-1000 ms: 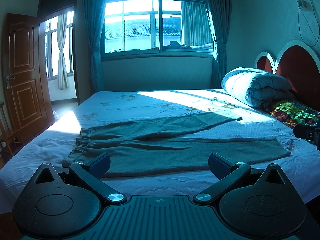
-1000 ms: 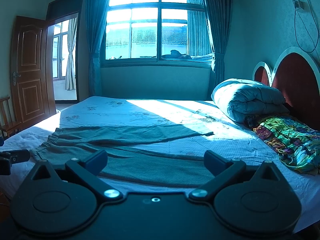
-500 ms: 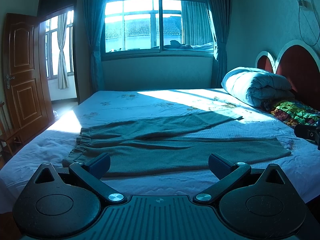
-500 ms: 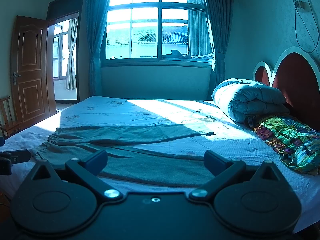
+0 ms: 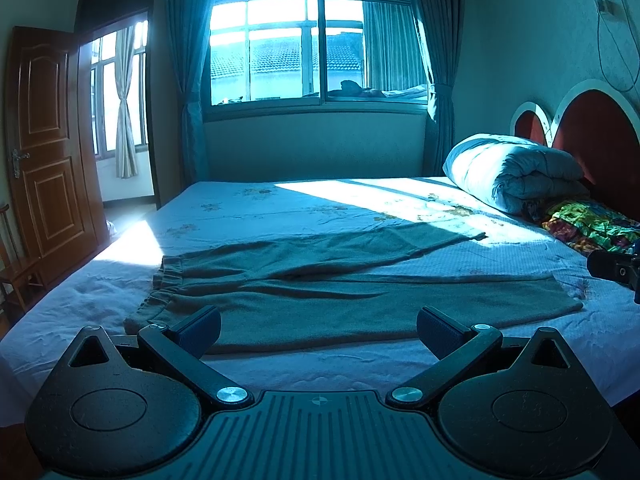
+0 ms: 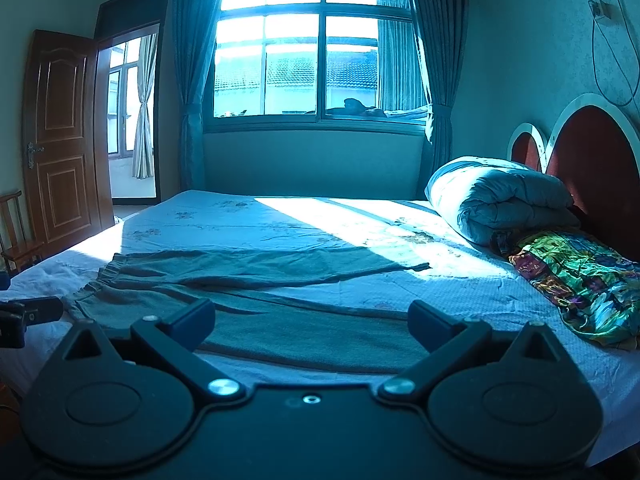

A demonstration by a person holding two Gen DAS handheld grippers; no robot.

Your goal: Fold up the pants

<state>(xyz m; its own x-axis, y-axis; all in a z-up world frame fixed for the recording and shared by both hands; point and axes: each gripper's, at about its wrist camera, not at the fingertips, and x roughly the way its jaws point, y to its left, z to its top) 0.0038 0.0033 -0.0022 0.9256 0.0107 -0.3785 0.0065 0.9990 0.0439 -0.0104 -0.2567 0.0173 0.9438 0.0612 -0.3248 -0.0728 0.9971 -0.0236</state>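
Note:
Grey-green pants (image 5: pixel 320 296) lie flat on the bed, waistband at the left, both legs stretched to the right and slightly apart. They also show in the right wrist view (image 6: pixel 256 300). My left gripper (image 5: pixel 318 328) is open and empty, held just before the near edge of the pants. My right gripper (image 6: pixel 311 320) is open and empty, near the lower leg. Each gripper shows at the edge of the other's view: the right one (image 5: pixel 616 270) at far right, the left one (image 6: pixel 24 316) at far left.
The bed (image 5: pixel 280 208) has a light sheet with sunlight across it. A rolled duvet (image 5: pixel 512 172) and a colourful cloth (image 6: pixel 580 276) lie by the red headboard (image 6: pixel 600 160) at the right. A wooden door (image 5: pixel 44 152) and a chair (image 6: pixel 16 228) stand left.

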